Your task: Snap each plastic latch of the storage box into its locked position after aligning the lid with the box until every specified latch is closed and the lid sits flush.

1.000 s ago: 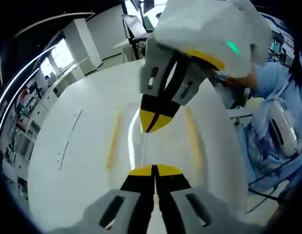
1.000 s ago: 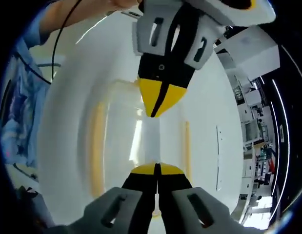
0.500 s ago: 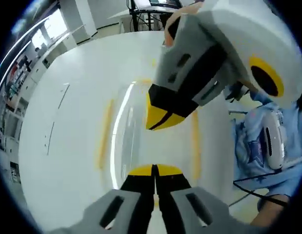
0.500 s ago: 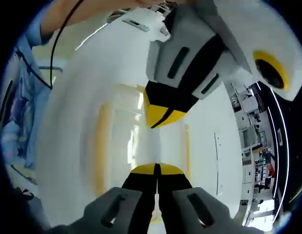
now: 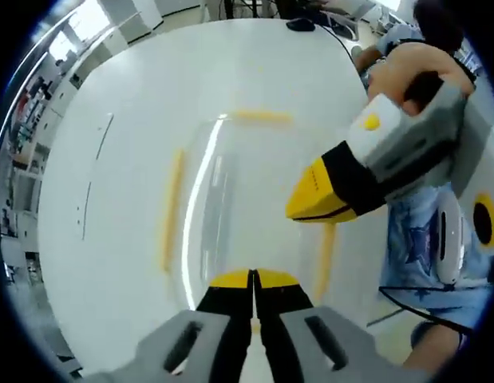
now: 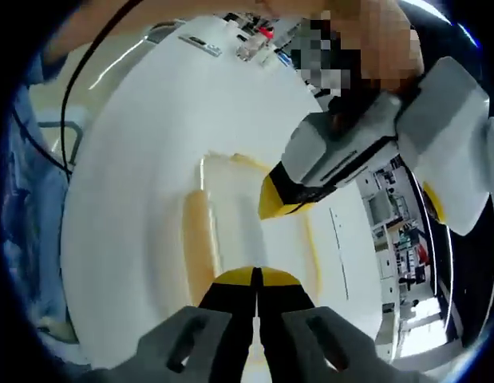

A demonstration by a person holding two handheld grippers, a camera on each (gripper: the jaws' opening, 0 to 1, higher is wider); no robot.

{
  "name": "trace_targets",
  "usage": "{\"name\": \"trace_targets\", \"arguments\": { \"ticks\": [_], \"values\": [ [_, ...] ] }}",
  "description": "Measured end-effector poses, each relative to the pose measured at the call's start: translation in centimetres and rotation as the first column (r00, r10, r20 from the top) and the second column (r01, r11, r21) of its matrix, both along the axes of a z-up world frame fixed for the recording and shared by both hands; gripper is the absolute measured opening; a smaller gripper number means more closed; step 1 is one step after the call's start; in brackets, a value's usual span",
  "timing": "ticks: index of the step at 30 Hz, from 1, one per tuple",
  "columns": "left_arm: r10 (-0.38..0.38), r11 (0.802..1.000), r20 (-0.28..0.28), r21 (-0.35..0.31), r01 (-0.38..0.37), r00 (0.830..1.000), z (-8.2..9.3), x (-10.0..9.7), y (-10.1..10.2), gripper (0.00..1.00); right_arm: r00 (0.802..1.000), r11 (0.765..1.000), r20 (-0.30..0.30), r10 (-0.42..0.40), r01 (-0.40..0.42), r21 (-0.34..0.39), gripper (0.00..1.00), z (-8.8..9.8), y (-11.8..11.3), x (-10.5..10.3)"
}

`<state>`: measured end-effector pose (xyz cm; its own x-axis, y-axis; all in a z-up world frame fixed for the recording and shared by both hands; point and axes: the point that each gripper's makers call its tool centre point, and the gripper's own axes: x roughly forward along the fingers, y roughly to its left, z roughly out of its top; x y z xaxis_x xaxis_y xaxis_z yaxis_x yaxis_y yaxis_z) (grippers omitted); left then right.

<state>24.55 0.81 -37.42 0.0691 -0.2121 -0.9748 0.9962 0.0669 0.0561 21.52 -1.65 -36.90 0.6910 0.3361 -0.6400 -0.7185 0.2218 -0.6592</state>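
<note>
Clearly see-through storage box (image 5: 231,199), yellow latches (image 5: 171,211)

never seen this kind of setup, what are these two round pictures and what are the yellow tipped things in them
These are two fisheye cameras, one riding on each of two hand-held tools that a person carries. Each tool is a gripper with two yellow-tipped jaws.

In the left gripper view, the left gripper rises from the bottom, its jaws closed together. The right gripper comes in from the right, held in the person's hand.

The right gripper view is the opposite: the right gripper is at the bottom with jaws closed, and the left gripper reaches in from the upper right.

Below them, on a white table, lies a clear storage box with yellow latches along its sides. Neither gripper holds anything.
</note>
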Motion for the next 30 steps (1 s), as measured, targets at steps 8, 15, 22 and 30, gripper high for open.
{"name": "trace_targets", "arguments": {
  "ticks": [8, 15, 22, 30],
  "values": [
    [0.030, 0.999, 0.006, 0.017, -0.030, 1.000, 0.1, 0.9, -0.3, 0.01, 0.995, 0.993, 0.095, -0.018, 0.006, 0.119, 0.00, 0.4, -0.4, -0.9],
    [0.016, 1.000, 0.023, 0.020, -0.016, 1.000, 0.1, 1.1, -0.4, 0.01, 0.980, 0.984, 0.195, -0.042, 0.007, 0.178, 0.00, 0.0, -0.7, -2.5],
    [-0.047, 0.997, 0.050, 0.060, 0.044, 0.998, 0.2, 1.5, -0.8, 0.01, 0.983, 0.956, 0.168, -0.079, 0.027, 0.294, 0.00, -2.2, -0.6, -3.5],
    [-0.049, 0.995, 0.047, 0.084, 0.045, 0.998, 0.3, 1.8, -0.7, 0.01, 0.939, 0.938, 0.290, -0.186, 0.083, 0.336, 0.00, -2.8, -0.4, -3.3]
  ]
}}
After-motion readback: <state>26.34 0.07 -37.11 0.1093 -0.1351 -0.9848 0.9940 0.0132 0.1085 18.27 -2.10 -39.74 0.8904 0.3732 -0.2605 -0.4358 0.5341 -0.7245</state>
